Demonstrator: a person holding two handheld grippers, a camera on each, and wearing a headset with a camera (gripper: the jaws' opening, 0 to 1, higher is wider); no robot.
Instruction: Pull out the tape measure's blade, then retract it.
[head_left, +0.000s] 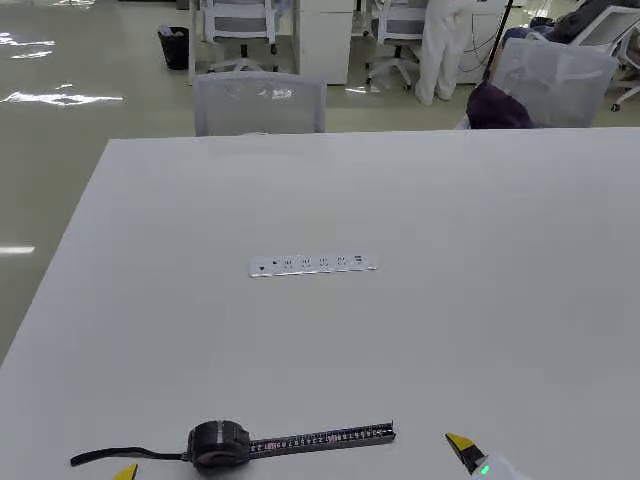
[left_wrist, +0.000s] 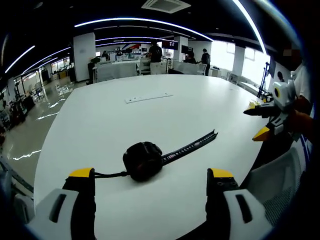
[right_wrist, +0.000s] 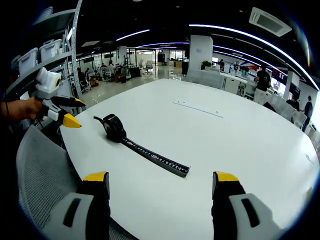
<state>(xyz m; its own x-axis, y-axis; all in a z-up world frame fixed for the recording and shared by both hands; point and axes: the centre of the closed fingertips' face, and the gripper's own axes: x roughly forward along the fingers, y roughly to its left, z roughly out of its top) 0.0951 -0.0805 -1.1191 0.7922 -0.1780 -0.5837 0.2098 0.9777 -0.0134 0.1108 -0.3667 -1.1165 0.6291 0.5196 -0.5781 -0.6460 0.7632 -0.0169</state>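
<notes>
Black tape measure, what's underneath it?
The round black tape measure and its pulled-out dark blade lie flat on the plain white table. No other thing can be seen beneath them, but the patch of table right under the case is covered.

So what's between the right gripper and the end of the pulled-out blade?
Nothing: in the right gripper view, only bare white tabletop separates the right gripper from the tip of the dark blade of the black round tape measure.

Black tape measure (head_left: 218, 444) flat on white table, near edge; blade (head_left: 322, 438) partly extended, wrist strap trailing opposite.
</notes>
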